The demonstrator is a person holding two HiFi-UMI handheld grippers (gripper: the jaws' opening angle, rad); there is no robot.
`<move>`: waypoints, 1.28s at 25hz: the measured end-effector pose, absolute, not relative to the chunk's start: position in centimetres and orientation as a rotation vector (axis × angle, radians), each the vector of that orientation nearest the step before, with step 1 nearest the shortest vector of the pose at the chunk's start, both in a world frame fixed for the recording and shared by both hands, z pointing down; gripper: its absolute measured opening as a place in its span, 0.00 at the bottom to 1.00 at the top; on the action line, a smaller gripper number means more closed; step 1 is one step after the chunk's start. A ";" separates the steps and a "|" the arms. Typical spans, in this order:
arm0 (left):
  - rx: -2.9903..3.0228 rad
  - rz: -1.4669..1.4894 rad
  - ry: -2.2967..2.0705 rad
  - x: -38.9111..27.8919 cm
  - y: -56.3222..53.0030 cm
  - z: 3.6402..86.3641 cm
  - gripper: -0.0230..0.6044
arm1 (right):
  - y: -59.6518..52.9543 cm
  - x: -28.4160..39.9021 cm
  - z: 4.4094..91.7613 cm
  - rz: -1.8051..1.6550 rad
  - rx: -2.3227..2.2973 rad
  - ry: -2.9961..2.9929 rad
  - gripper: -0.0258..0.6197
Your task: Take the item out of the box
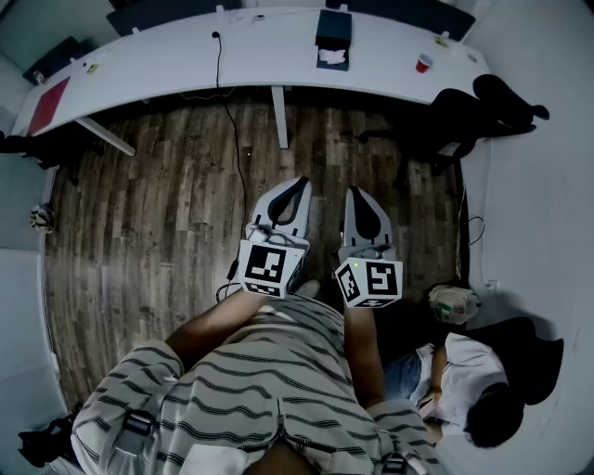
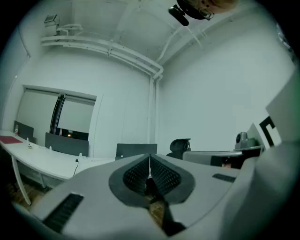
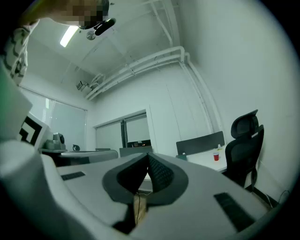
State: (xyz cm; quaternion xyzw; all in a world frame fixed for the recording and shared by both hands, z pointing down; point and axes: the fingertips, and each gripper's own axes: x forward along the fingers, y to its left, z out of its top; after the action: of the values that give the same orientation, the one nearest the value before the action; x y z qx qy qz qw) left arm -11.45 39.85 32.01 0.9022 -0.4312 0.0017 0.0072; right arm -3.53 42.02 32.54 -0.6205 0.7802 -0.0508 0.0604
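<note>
Over open floor (image 1: 148, 213), tucked close against my striped shirt, I hold both grippers side by side, noses pointing to 12 o'clock. My left gripper (image 1: 295, 188) has its ribbed pads pressed together with nothing between them. Its own view shows that plainly (image 2: 149, 159), with only room beyond the tips. My right gripper (image 1: 357, 197) is the same: pads meeting at the tip, empty (image 3: 148, 157).

The box (image 1: 333, 28) sits at 12 o'clock on the white desk (image 1: 186, 60), well apart from me across the boards. It is dark, with something pale (image 1: 331, 57) showing at its near side, which I take to be the item, though from here I cannot tell how it lies. A red cup (image 1: 423, 63) stands at 1 o'clock on the same desk, a cable (image 1: 223, 93) runs down from the desk at 11, and a black chair (image 1: 464, 116) waits at 2.

By my reckoning the job has not begun — all of the reach is ahead of me.

What could go wrong:
- If I arrive with the pads pressed together, I would only nudge the box along the smooth desk instead of gripping anything.
- The box looks light (my guess), so pulling the item one-handed may lift the box too. One gripper should steady it.
- A wide swing on the right could tip the cup.
- Someone sits low at 4 o'clock (image 1: 464, 380) — stepping off carelessly risks a bump.
</note>
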 end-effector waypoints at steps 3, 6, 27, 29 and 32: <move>2.817 -0.002 -1.356 -11.1 39.8 32.0 0.08 | 41.9 -3.1 32.5 -0.161 -1.874 2.363 0.07; 2.778 -0.047 -1.370 -10.9 40.0 32.5 0.08 | 42.2 -2.2 32.6 -0.163 -1.877 2.350 0.07; 2.717 0.005 -1.396 -7.3 33.4 36.4 0.08 | 35.3 2.5 35.3 -0.189 -1.916 2.347 0.07; 2.730 0.001 -1.391 -6.8 30.9 36.3 0.08 | 32.9 2.7 35.3 -0.184 -1.916 2.351 0.07; 2.731 -0.018 -1.373 -6.4 26.9 36.2 0.08 | 28.8 2.6 35.0 -0.164 -1.912 2.359 0.07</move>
State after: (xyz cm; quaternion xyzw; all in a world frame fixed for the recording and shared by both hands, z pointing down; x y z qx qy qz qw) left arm -6.43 26.91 36.22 0.8927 -0.4486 -0.0060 0.0422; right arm 2.62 28.80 35.01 -0.6281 0.7747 -0.0537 0.0503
